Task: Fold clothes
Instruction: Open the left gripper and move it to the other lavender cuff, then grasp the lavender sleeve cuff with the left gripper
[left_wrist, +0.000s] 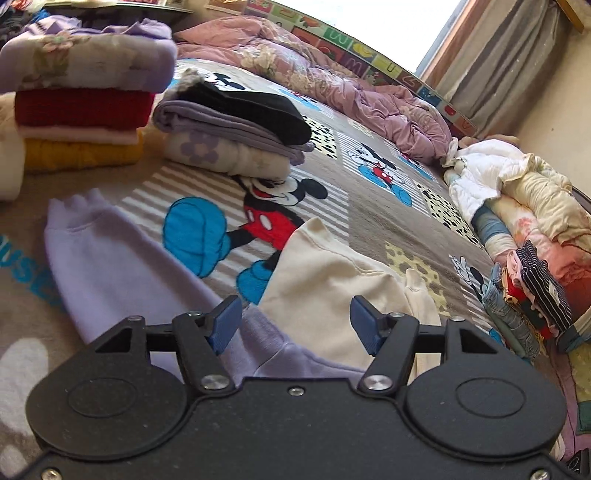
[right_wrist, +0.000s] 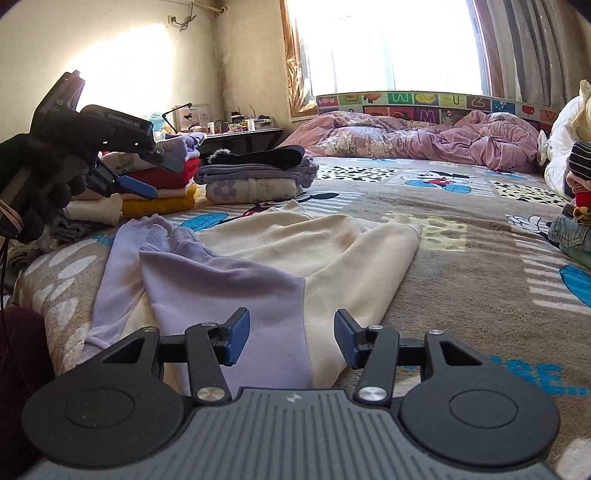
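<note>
From the left wrist, the left gripper (left_wrist: 297, 325) hangs above the bed with its blue pads spread apart and nothing between them. Below it lies the sweatshirt (left_wrist: 332, 273), cream in the body and lilac in the sleeve that runs off toward the left, spread on the cartoon-mouse blanket (left_wrist: 369, 206). Behind it sits a small folded pile (left_wrist: 232, 133) – a black piece on top of grey-purple and cream ones – and to its left a taller folded stack (left_wrist: 81, 107) of floral, red, pale pink and mustard garments. A rumpled pink quilt (left_wrist: 332, 81) lies along the far edge, and a loose heap of clothes (left_wrist: 517, 229) crowds the right side. From the right wrist, the right gripper (right_wrist: 291, 338) hovers low over the sweatshirt's near edge, its pads parted with the fabric lying beneath them rather than pinched – though whether the tips brush the cloth is hard to tell. The sweatshirt lies flat in the middle of the bed, one lilac sleeve folded across its front. At the left, a gloved hand (right_wrist: 33, 188) holds the left gripper up in the air, jaws apart, in front of the folded stack.
</note>
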